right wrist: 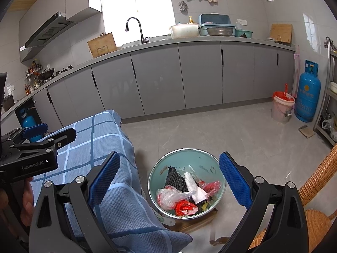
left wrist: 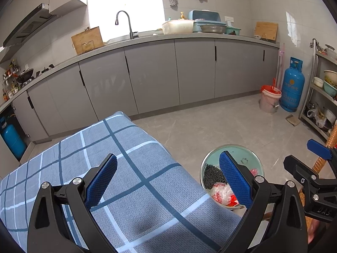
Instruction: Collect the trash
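Both the left gripper [left wrist: 168,181] and the right gripper [right wrist: 169,181] are spread wide with nothing between the fingers. The trash [right wrist: 185,191], bags and black mesh, lies in the bowl [right wrist: 202,158] on the floor beside the checked cloth [left wrist: 130,168]

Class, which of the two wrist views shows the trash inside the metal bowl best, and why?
The right wrist view. There the metal bowl lies open between the right gripper fingers, showing black mesh, white netting and red and clear plastic bags. In the left wrist view a finger and the checked cloth hide part of the bowl.
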The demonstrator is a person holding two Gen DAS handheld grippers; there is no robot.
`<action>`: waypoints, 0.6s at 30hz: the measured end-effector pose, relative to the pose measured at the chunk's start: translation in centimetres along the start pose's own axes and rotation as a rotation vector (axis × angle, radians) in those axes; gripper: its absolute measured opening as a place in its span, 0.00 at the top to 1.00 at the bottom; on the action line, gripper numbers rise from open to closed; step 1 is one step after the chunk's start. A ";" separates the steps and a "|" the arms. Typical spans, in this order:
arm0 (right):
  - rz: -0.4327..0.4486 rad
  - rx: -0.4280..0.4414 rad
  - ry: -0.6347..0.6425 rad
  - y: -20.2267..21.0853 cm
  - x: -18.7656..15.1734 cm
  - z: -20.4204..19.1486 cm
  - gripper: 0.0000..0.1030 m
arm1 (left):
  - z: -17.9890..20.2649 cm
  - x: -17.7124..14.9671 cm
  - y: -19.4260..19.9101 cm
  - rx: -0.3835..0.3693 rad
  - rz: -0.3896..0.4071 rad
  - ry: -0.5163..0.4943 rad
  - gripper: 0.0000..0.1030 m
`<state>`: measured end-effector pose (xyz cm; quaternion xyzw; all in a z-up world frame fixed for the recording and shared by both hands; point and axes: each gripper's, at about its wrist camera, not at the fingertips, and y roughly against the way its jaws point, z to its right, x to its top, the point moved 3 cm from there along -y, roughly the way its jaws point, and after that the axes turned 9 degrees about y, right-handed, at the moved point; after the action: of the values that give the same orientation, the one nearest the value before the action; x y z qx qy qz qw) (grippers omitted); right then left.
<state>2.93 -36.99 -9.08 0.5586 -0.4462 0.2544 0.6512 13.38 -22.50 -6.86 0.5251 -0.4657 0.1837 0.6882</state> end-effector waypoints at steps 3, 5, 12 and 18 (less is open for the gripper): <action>0.001 -0.001 0.001 0.0 0.0 0.0 0.09 | 0.0 0.0 0.0 -0.007 -0.001 0.000 0.07; 0.001 -0.001 0.001 0.0 0.0 0.0 0.09 | 0.0 -0.1 0.1 -0.003 0.005 -0.004 0.07; 0.000 0.001 0.001 0.0 -0.1 0.0 0.09 | -0.1 -0.3 0.3 -0.001 0.009 -0.011 0.05; -0.003 0.004 0.001 -0.2 -0.5 -0.2 0.09 | 0.0 -0.3 0.4 0.003 0.009 -0.025 0.05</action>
<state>2.90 -36.74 -9.59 0.5605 -0.4445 0.2548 0.6506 12.92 -22.31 -6.93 0.5264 -0.4764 0.1810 0.6806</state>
